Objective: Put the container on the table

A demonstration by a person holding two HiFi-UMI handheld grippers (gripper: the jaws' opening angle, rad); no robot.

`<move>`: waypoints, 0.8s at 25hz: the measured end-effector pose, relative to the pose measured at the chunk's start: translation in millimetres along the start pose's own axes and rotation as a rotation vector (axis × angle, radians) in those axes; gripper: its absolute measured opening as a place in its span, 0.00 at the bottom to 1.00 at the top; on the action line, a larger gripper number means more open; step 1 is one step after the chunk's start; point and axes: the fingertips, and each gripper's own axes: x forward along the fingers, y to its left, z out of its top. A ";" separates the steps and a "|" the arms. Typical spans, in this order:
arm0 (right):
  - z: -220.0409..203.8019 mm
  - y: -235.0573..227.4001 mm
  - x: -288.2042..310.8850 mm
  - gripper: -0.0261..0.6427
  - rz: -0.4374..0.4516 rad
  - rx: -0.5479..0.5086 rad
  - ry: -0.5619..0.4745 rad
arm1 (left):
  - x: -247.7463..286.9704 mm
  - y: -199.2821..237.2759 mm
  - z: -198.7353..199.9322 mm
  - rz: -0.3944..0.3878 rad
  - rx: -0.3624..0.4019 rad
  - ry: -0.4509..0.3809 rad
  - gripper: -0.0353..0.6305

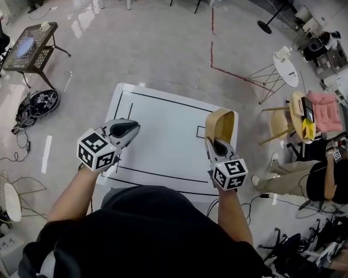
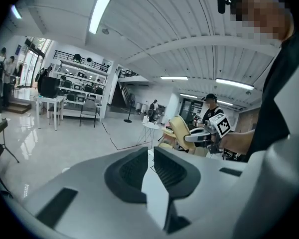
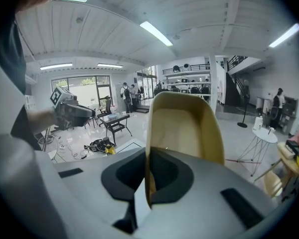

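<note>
Right gripper: jaws pinched onto 1 thin side wall of the beige container, the wall running edge-on between the 2 dark pads, the open hollow of the container facing the right gripper camera. Head view: same right gripper holds the container upright on its end over the right-hand edge of the white worktop; whether its lower end touches the surface cannot be told. Left gripper: jaws drawn in to a narrow slit, nothing between the pads, only pale worktop seen through the gap. Head view places the left gripper over the left part of the worktop, well apart from the container. The left gripper view shows the container off to the right, clamped in the other gripper. Worktop carries a black outlined rectangle and 1 small black square near the container. Surroundings: pale glossy floor, a red line on it, a dark side table far left, a seated person at right.
</note>
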 end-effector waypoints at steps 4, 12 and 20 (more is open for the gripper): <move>-10.1 1.4 14.1 0.05 0.032 -0.004 0.030 | -1.3 5.9 -6.6 0.029 -0.019 0.000 0.12; -36.6 -3.7 42.8 0.05 0.052 -0.014 0.090 | -3.4 14.5 -15.4 0.060 -0.043 0.005 0.12; -79.5 3.2 68.3 0.05 0.079 -0.019 0.182 | -11.9 22.9 -25.7 0.089 -0.060 0.007 0.12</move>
